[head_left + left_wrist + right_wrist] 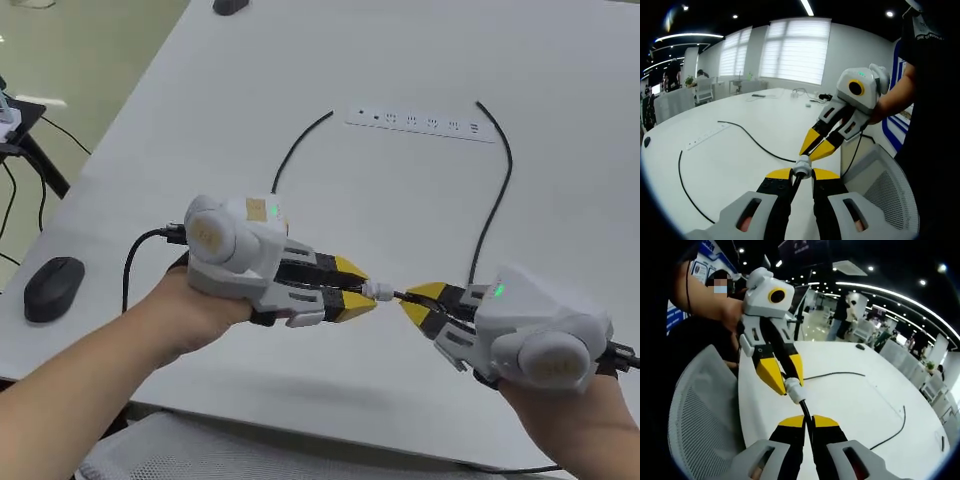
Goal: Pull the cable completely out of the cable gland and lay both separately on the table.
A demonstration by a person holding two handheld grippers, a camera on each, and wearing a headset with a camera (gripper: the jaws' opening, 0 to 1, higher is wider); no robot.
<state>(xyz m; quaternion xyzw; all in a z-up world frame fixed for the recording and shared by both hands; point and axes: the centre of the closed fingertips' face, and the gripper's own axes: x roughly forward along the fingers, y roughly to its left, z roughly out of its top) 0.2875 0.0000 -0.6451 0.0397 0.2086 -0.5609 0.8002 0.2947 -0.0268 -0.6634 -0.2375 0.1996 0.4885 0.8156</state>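
A small white cable gland hangs above the table's near edge, and my left gripper is shut on it from the left. A short stretch of black cable runs out of the gland into my right gripper, which is shut on it from the right. The two pairs of yellow tips nearly meet. In the left gripper view the gland sits at my left gripper's tips, with a black length running back between the jaws. In the right gripper view the cable rises from my right gripper to the gland.
A white power strip lies far back on the white table, with black cords curving from both of its ends. A black mouse rests at the left edge. A mesh chair stands below the near edge.
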